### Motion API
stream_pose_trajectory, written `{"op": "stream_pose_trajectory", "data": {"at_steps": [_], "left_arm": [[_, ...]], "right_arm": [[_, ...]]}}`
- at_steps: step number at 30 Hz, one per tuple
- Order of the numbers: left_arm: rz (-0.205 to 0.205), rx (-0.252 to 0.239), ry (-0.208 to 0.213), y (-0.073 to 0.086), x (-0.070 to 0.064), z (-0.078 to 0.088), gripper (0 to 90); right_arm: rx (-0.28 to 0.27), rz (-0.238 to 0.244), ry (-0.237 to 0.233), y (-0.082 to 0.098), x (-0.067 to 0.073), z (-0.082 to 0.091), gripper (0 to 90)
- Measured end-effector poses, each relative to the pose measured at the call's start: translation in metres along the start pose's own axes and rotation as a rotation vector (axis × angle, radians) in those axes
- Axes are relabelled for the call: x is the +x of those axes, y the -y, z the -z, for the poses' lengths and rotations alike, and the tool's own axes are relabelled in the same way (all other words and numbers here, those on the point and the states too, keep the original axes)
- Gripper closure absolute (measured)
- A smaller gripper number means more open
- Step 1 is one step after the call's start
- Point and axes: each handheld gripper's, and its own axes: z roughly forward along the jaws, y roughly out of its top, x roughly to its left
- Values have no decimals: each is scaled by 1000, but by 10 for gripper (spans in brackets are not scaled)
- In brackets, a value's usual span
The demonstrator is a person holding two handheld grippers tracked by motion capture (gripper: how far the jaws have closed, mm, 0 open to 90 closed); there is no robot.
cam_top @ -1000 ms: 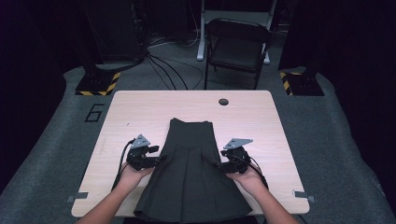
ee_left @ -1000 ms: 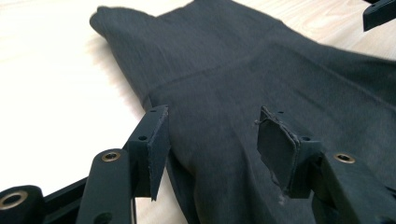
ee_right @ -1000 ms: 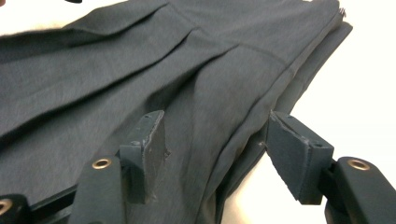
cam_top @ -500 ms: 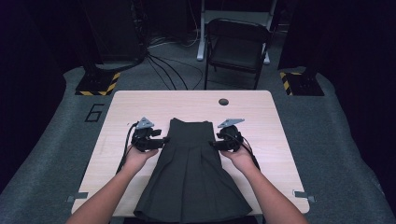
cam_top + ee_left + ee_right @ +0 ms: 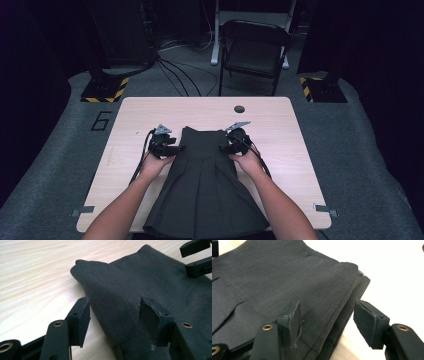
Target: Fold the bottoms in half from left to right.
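A dark grey pleated skirt [image 5: 205, 190] lies flat on the light wooden table [image 5: 285, 135], waistband at the far end and hem at the near edge. My left gripper [image 5: 179, 148] stands open at the waistband's left side. In the left gripper view the skirt's folded edge [image 5: 110, 302] lies between the left gripper's [image 5: 113, 308] jaws, untouched by the pads. My right gripper [image 5: 226, 148] is at the waistband's right side. Its jaws have just been opening, and the skirt's right edge [image 5: 337, 297] lies loose between the right gripper's [image 5: 328, 313] jaws.
A small round hole [image 5: 239, 109] sits near the table's far edge. Behind the table stands a dark folding chair [image 5: 255, 50], with cables [image 5: 175, 65] on the floor. Yellow-and-black striped bases [image 5: 106, 92] [image 5: 320, 87] flank the table. Bare wood lies on both sides of the skirt.
Both hands have slid away from the person along the skirt's sides, from its middle up to the waistband. The skirt lies as before.
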Motion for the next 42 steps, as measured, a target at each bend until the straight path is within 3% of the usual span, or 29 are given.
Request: {"op": "stream_pose_trajectory", "data": {"at_steps": [11, 12, 13, 21, 25, 30, 31, 33, 35, 38, 41, 42], "left_arm": [[19, 31, -36, 7, 2, -21, 379], [37, 28, -42, 8, 2, -24, 379], [26, 38, -43, 9, 3, -25, 376], [73, 57, -48, 16, 5, -33, 361], [71, 54, -57, 17, 3, -34, 361], [39, 51, -54, 17, 2, -35, 372], [49, 48, -46, 17, 1, -35, 393], [26, 54, -31, 16, 0, -35, 479], [14, 58, -26, 16, 0, -35, 496], [28, 56, -21, 16, 0, -34, 569], [26, 56, -9, 16, 1, -34, 613], [31, 58, -10, 16, 0, -34, 637]], "right_arm": [[57, -14, 35, 5, -3, -17, 351], [66, -16, 41, 6, -3, -18, 348], [72, -25, 43, 7, -4, -20, 346], [65, -63, 1, 12, -10, -23, 394], [42, -73, -25, 16, -9, -22, 468], [35, -86, -55, 18, -10, -21, 529], [32, -96, -55, 18, -9, -21, 537], [33, -65, -53, 17, -9, -21, 570], [34, -57, -51, 17, -8, -21, 580], [34, -39, -47, 16, -6, -21, 612], [35, -56, -35, 16, -3, -20, 632], [32, -38, -37, 16, -3, -20, 649]]}}
